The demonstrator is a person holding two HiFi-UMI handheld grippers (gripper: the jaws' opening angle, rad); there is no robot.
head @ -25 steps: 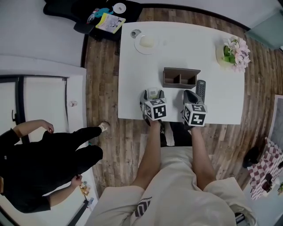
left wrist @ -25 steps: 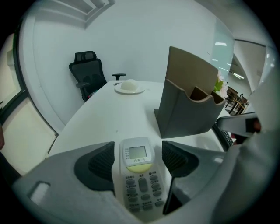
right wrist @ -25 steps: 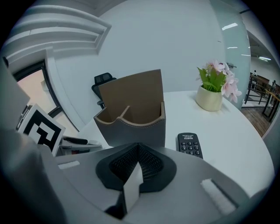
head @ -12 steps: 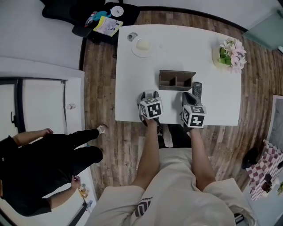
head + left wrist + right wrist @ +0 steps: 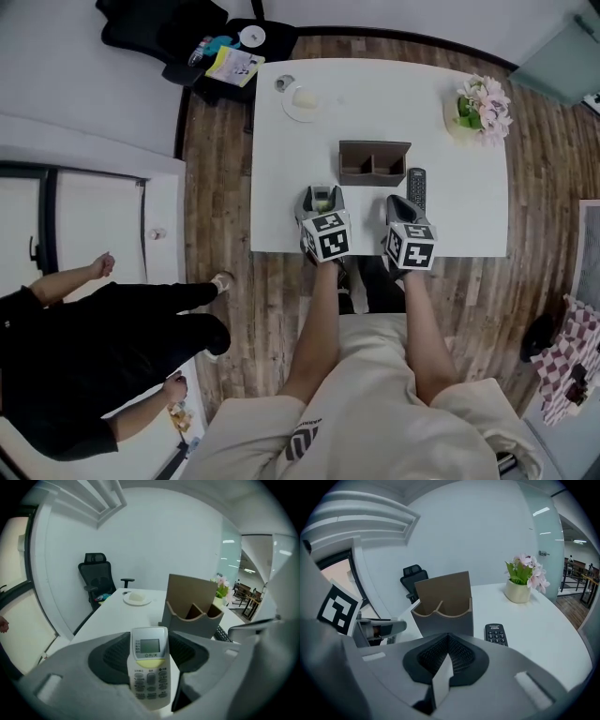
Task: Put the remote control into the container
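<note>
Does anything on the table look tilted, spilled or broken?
Nothing stands out. The container stands upright, the black remote lies flat beside it, and the flower pot is upright. I see nothing spilled or broken.

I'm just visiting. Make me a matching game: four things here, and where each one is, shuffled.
Things: 1 white remote; 2 black remote; 3 flowers; 4 plate.
Places: A far right corner of the table; B between the fingers of the left gripper; C the table's far left; D right of the box.
Pairs: 1-B, 2-D, 3-A, 4-C. Those fingers have just closed on it.
</note>
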